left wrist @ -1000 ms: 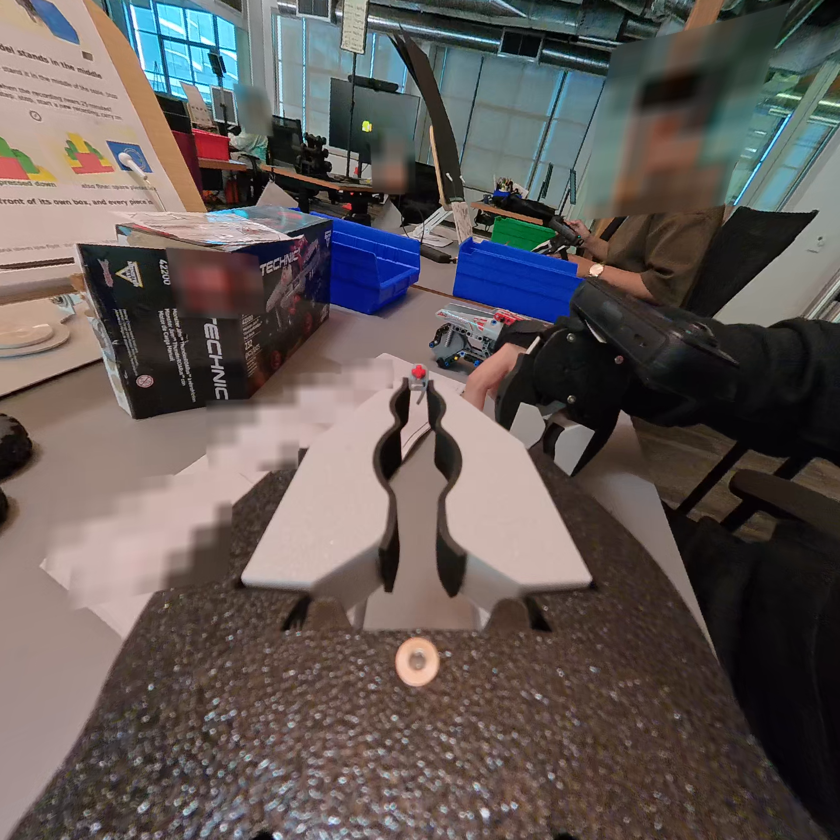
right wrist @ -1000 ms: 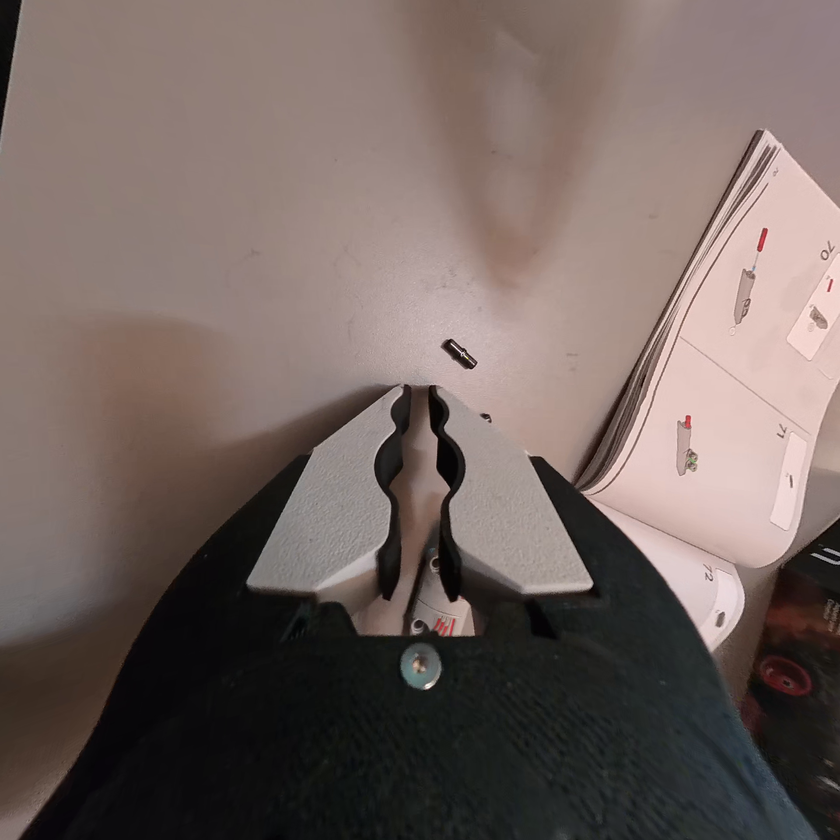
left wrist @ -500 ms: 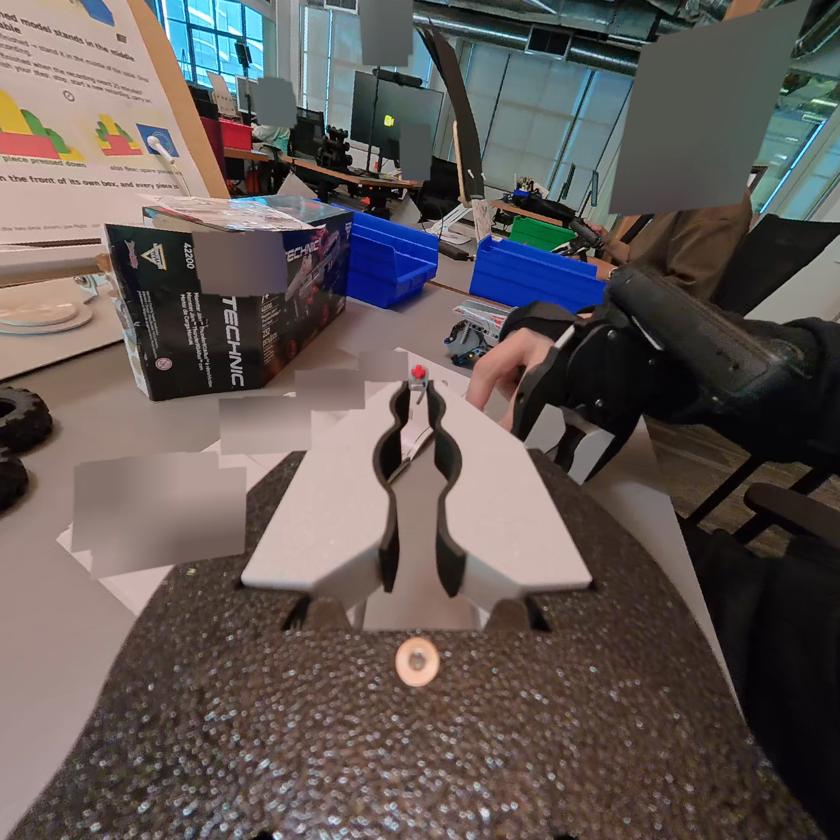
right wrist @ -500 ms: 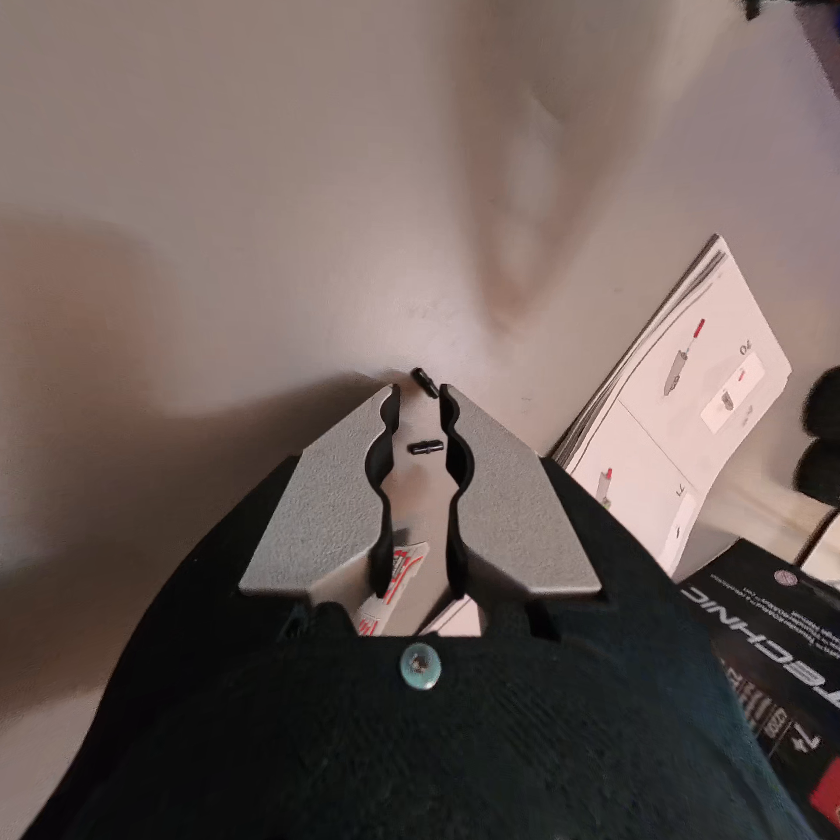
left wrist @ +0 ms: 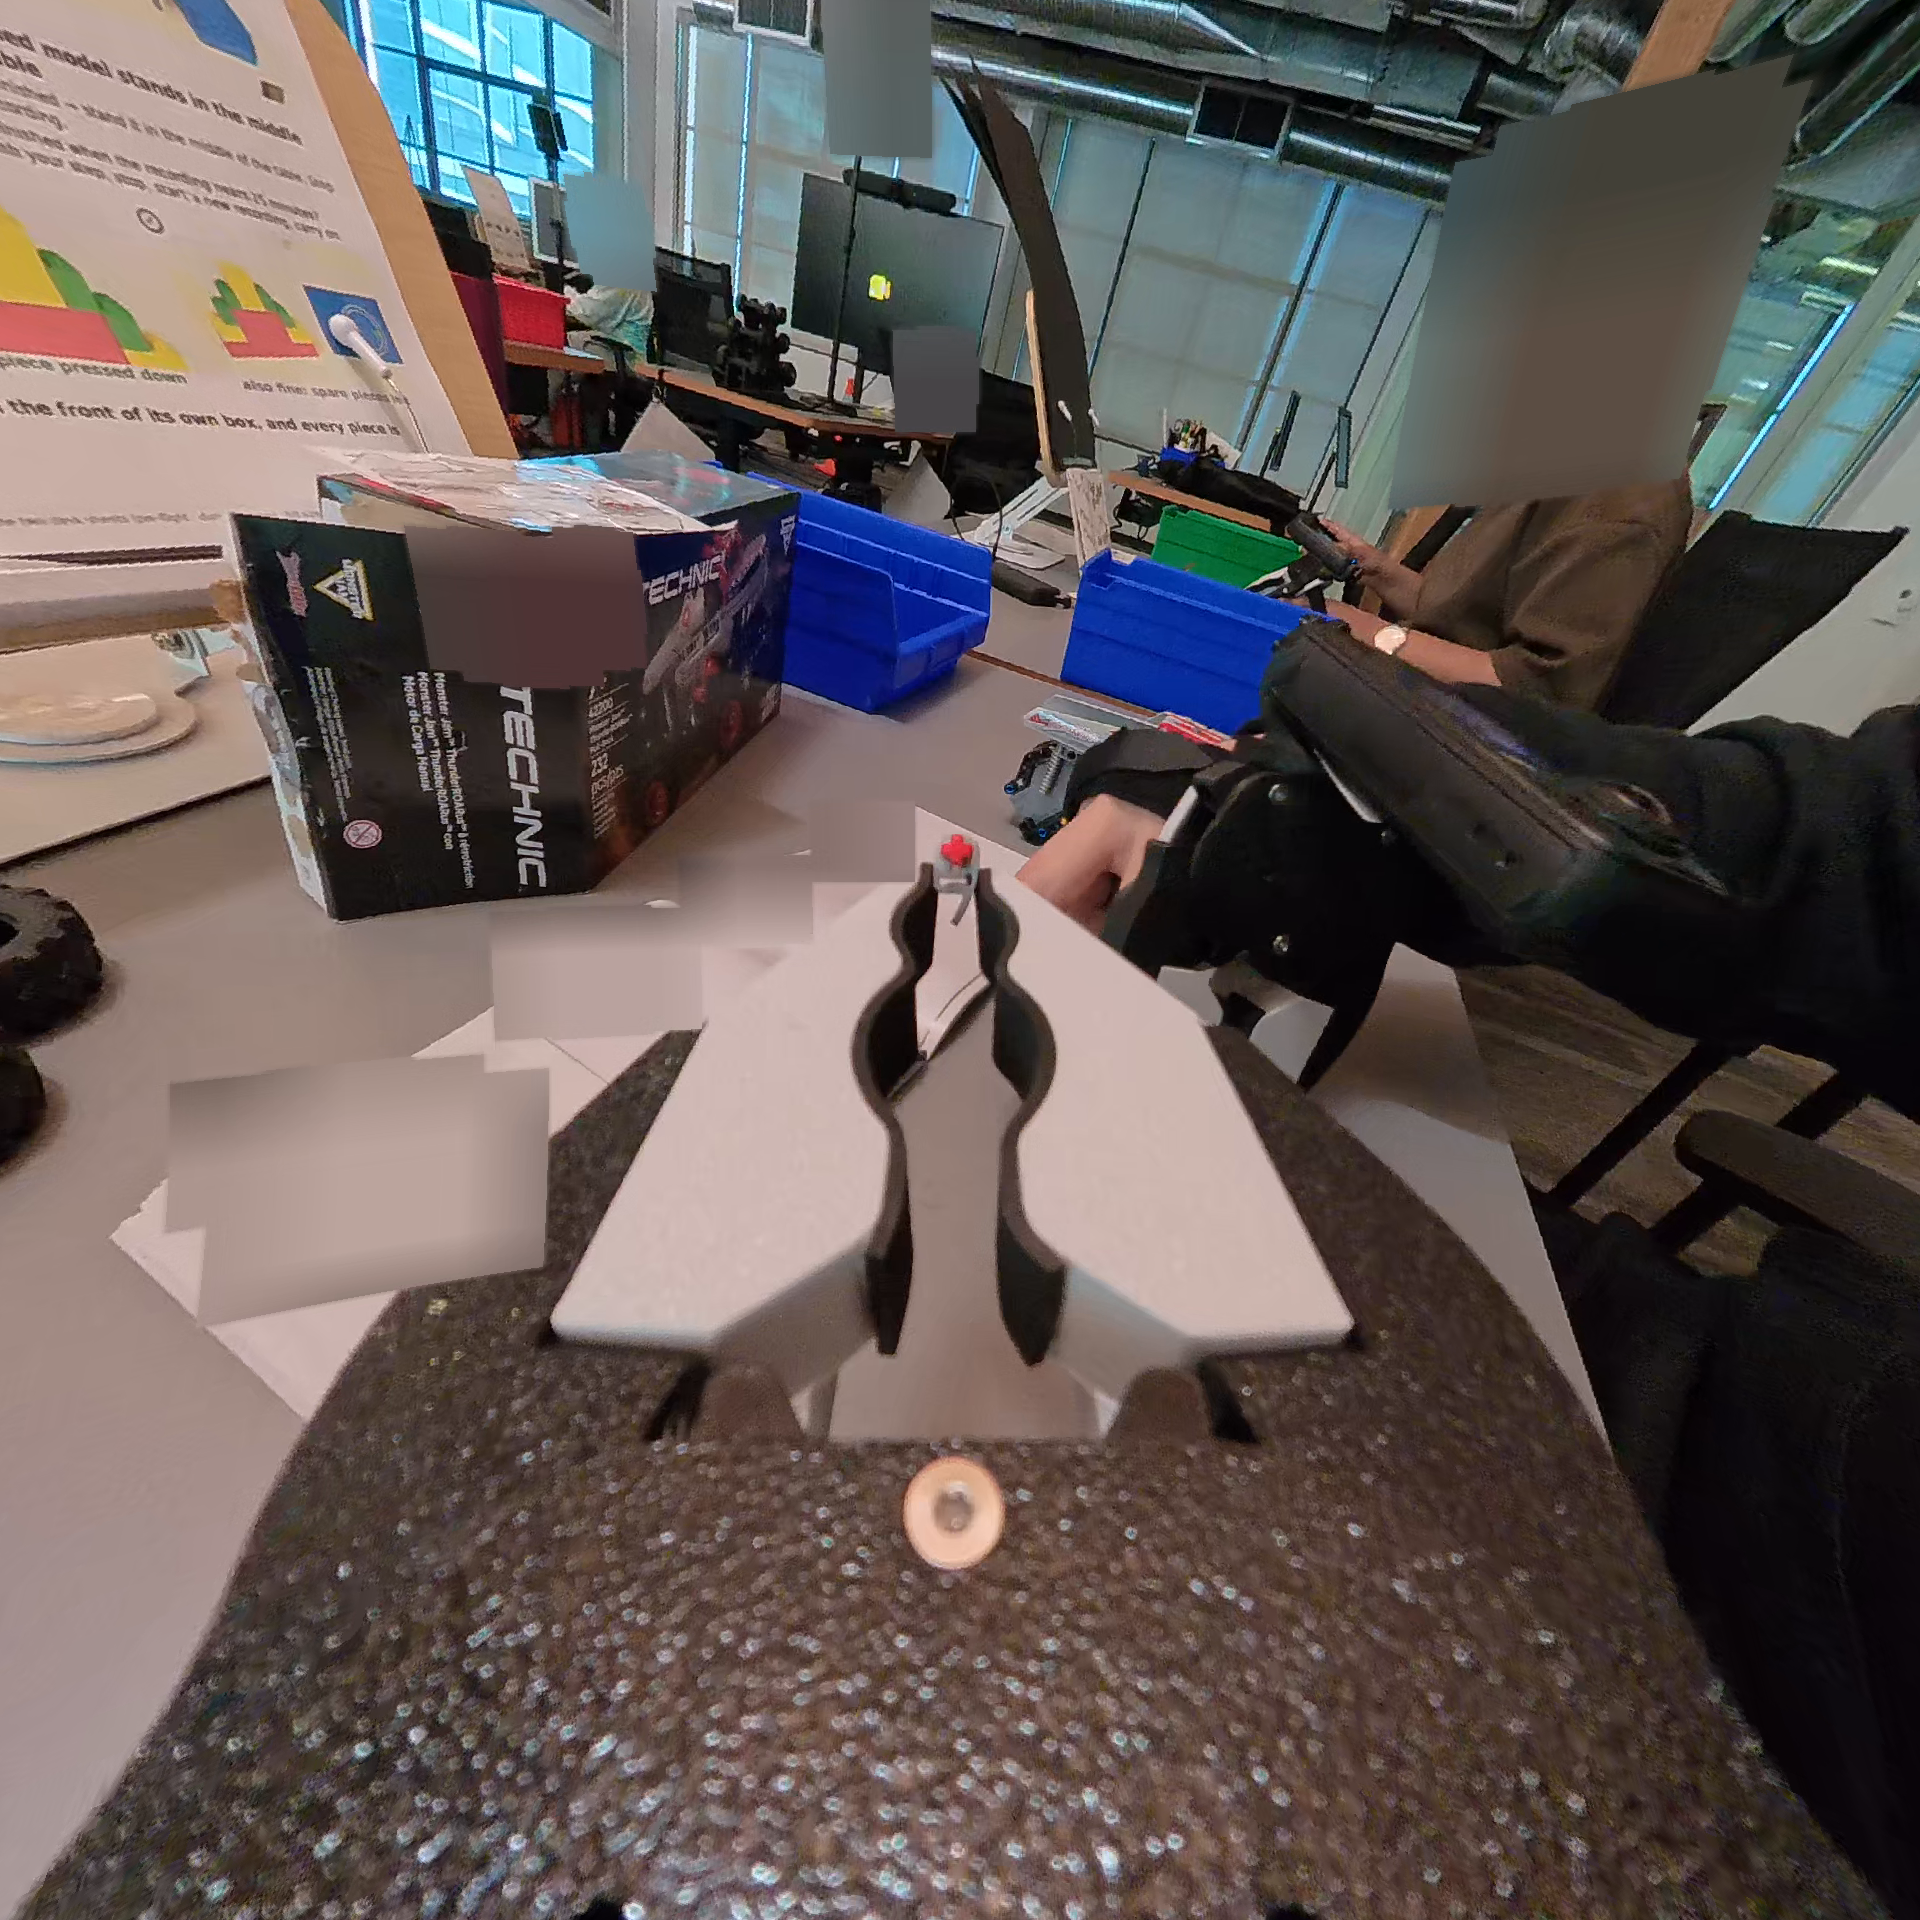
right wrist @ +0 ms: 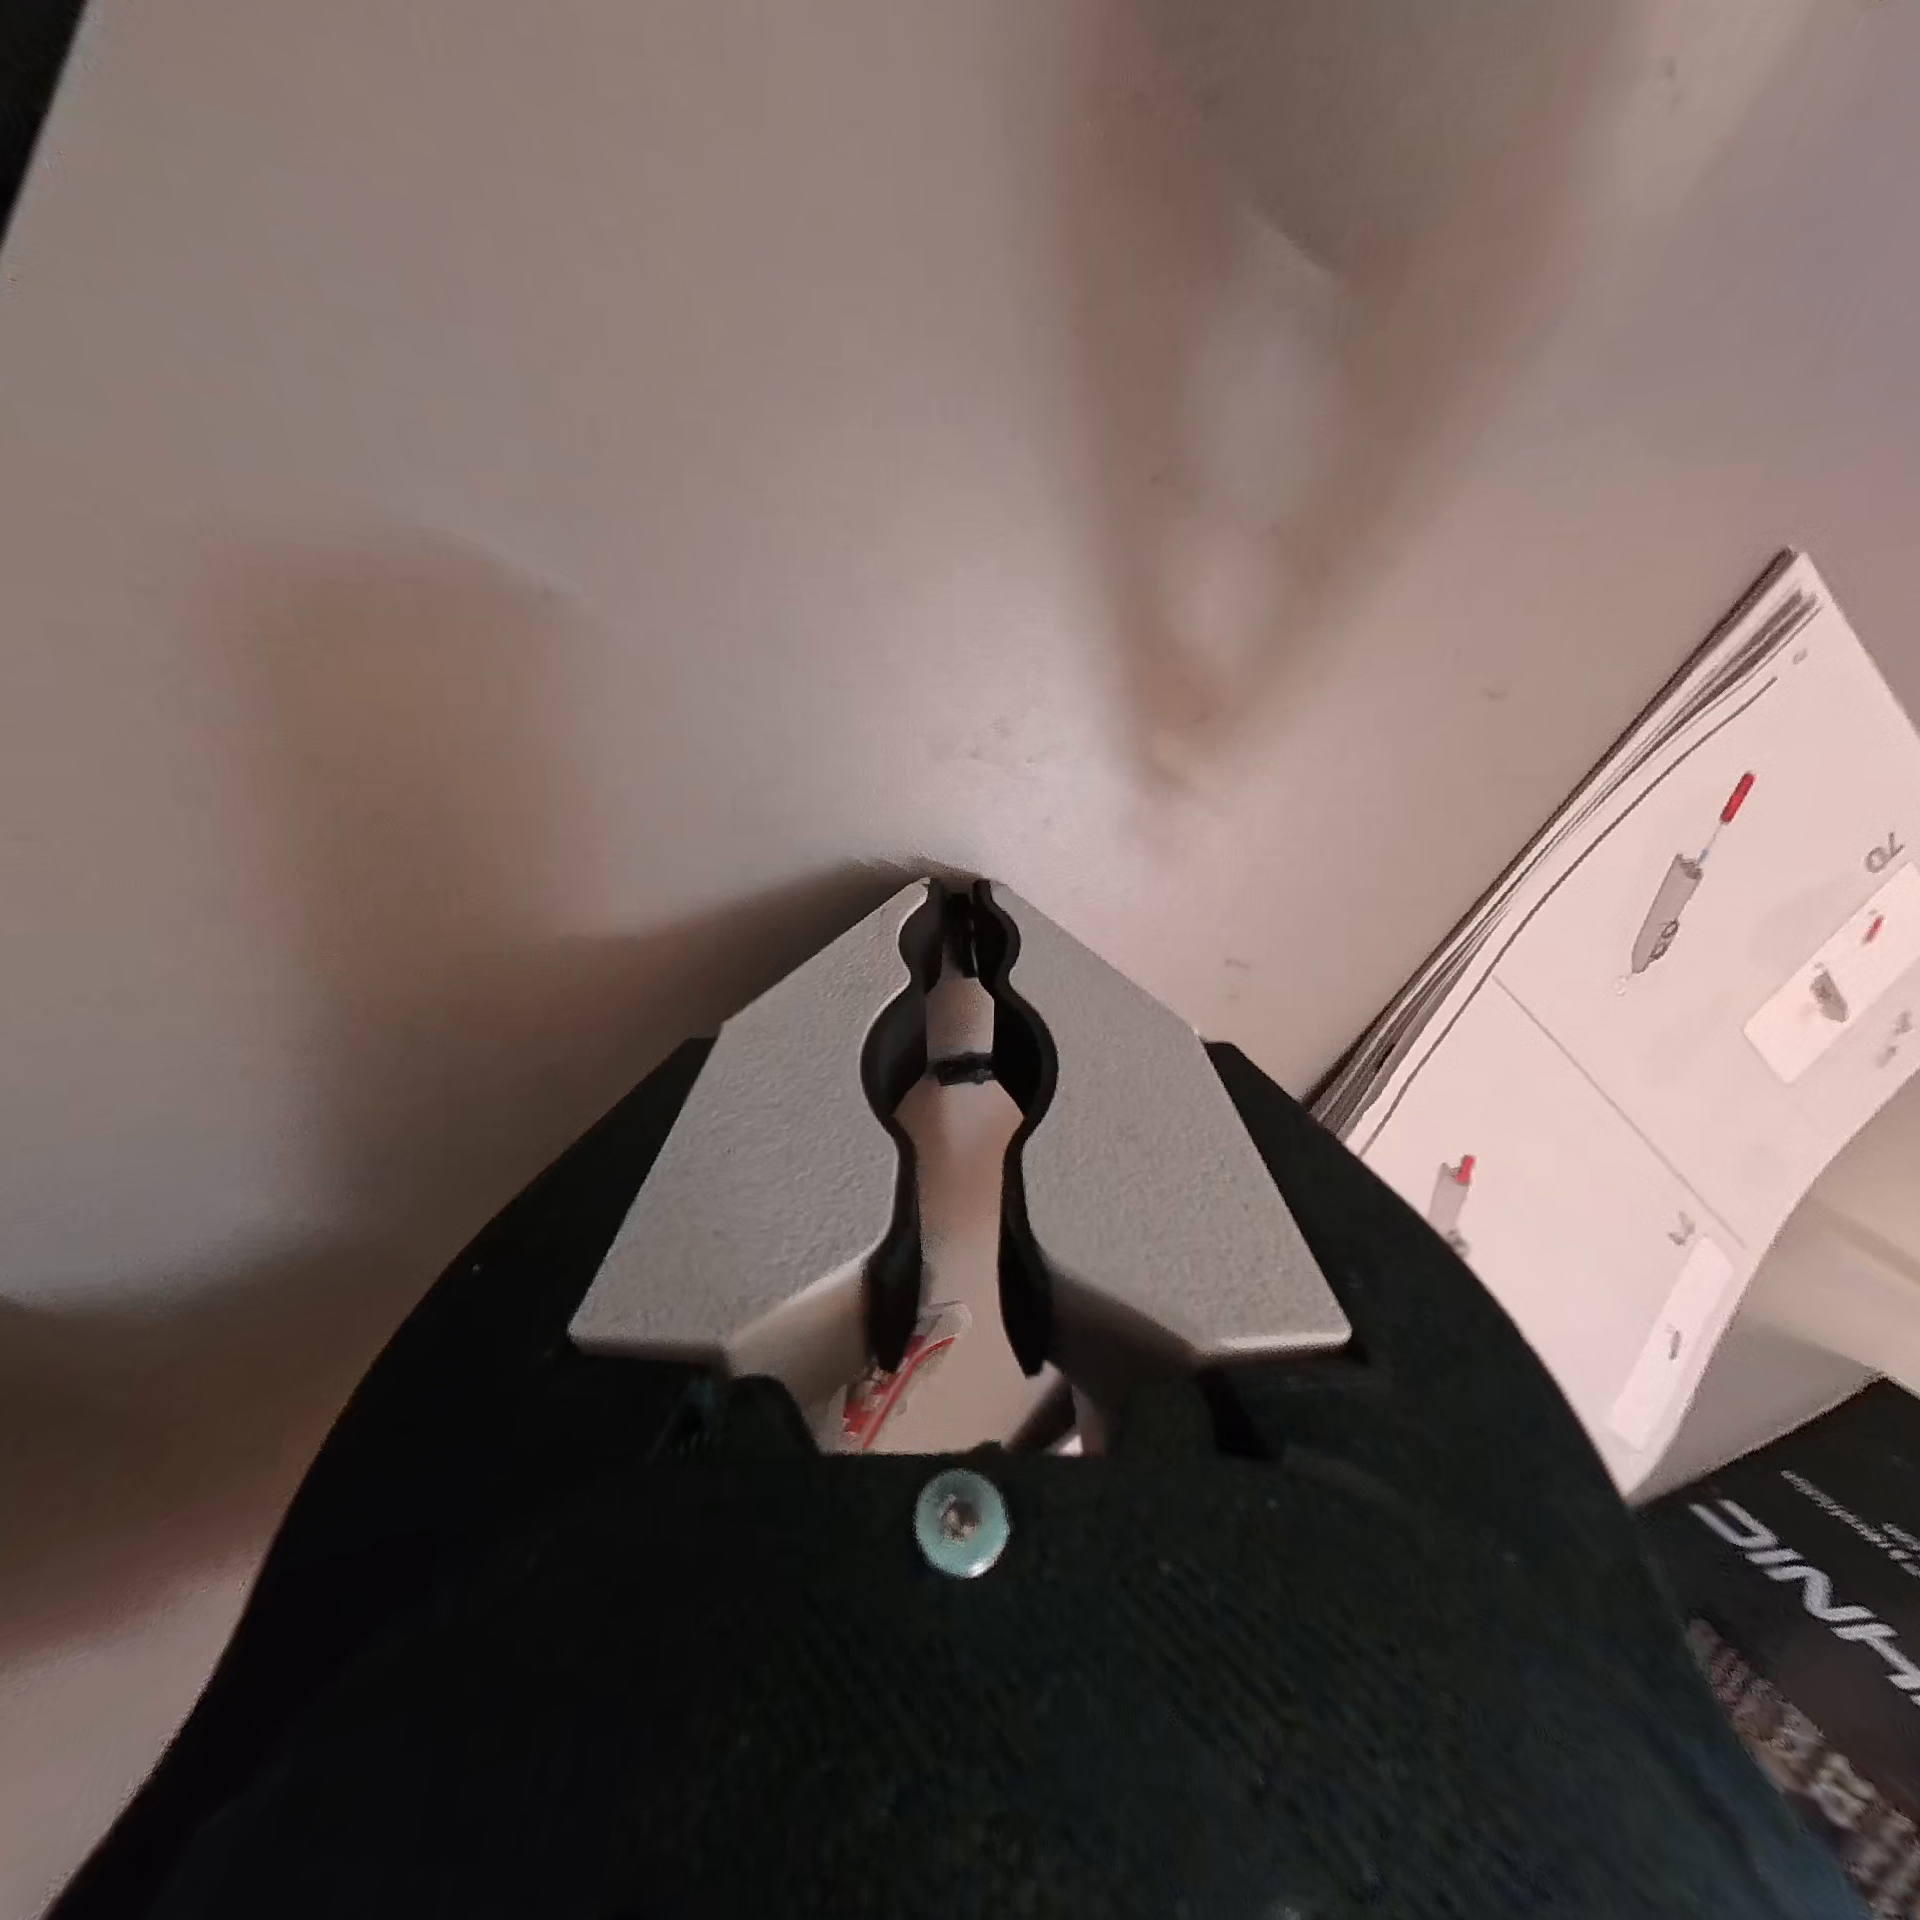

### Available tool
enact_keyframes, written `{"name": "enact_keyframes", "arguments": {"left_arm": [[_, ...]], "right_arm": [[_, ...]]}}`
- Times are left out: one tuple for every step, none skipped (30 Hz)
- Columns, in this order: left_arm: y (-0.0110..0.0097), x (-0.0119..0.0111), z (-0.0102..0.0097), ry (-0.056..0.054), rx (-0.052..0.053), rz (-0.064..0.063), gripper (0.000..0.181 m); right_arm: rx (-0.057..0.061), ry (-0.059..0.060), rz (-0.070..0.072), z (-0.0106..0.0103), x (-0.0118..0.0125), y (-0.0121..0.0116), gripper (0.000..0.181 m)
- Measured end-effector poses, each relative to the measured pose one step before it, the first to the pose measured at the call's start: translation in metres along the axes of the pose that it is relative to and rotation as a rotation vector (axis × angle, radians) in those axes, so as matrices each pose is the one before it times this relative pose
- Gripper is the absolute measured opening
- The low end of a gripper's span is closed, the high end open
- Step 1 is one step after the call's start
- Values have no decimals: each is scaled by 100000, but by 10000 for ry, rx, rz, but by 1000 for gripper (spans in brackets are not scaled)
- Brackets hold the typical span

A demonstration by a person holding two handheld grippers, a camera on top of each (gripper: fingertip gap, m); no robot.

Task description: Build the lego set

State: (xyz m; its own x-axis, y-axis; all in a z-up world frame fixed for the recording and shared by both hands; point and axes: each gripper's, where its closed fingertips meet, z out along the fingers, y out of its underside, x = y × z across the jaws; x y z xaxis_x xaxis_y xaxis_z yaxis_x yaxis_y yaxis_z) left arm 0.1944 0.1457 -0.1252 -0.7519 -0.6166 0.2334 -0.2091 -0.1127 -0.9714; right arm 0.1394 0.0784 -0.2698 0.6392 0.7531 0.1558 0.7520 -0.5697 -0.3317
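My left gripper (left wrist: 954,899) is shut on a small grey piece with a red axle end (left wrist: 956,854) and holds it upright above the table. My right gripper (right wrist: 956,902) points down at the grey table (right wrist: 623,520), its tips shut on a small black pin (right wrist: 958,930). A second black pin (right wrist: 961,1070) lies on the table below the gap between the fingers. In the left wrist view the right gripper (left wrist: 1283,1013) shows at the right, in a black-sleeved hand, tips down on the table.
The open instruction booklet (right wrist: 1662,1039) lies right of my right gripper. The dark set box (left wrist: 499,707) stands at the back left, with black tyres (left wrist: 42,956) at the left edge. A partly built model (left wrist: 1049,769) and blue bins (left wrist: 883,613) sit behind. A person sits at the far right. The gap from one gripper's tips to the other's is roughly 15 cm.
My right gripper has moved forward over the two black pins and closed its tips on the farther one. My left gripper has kept its hold and barely moved.
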Motion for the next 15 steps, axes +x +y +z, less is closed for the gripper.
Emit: {"name": "enact_keyframes", "arguments": {"left_arm": [[-51, -48, -38, -14, 32, -11, 3], [13, -71, -32, -25, -1, -12, 4], [25, -91, -47, -38, -10, -15, 4], [-44, -58, -63, -30, 16, 0, 3], [-87, -47, -101, -22, 42, 9, 3], [-125, -86, -134, -50, 57, 19, 3], [-106, -212, -165, -114, 58, 6, 3], [-105, -226, -154, -115, 56, -42, 3], [-103, -123, -110, -45, 65, -73, 4], [-89, -70, -67, -14, 74, -91, 3], [-100, -96, -26, -42, 82, -103, 4], [-59, -44, 18, -15, 71, -85, 4], [7, 46, 62, 38, 30, -55, 4], [89, 43, 79, 35, -18, -33, 4], [123, -7, 76, -9, -44, -11, 3]], "right_arm": [[104, -30, 407, 6, 34, 20, 3], [116, -5, 587, -8, 35, 40, 3], [136, 43, 621, -7, 27, 18, 2], [153, 112, 637, -9, 22, 27, 2], [144, 141, 757, -14, 41, 23, 2], [128, 128, 868, -6, 36, 33, 2], [162, 116, 872, -8, 28, 22, 2], [219, 104, 702, -20, -17, -20, 3], [236, 133, 465, -9, -47, -20, 3], [210, 178, 407, -17, 7, -14, 3], [142, 125, 416, -9, -46, -6, 3], [126, 31, 359, -18, -163, -31, 6], [94, -38, 296, -26, -216, -15, 9], [19, -68, 264, -31, -191, 43, 9], [-26, -49, 186, -48, -115, 66, 10]]}}
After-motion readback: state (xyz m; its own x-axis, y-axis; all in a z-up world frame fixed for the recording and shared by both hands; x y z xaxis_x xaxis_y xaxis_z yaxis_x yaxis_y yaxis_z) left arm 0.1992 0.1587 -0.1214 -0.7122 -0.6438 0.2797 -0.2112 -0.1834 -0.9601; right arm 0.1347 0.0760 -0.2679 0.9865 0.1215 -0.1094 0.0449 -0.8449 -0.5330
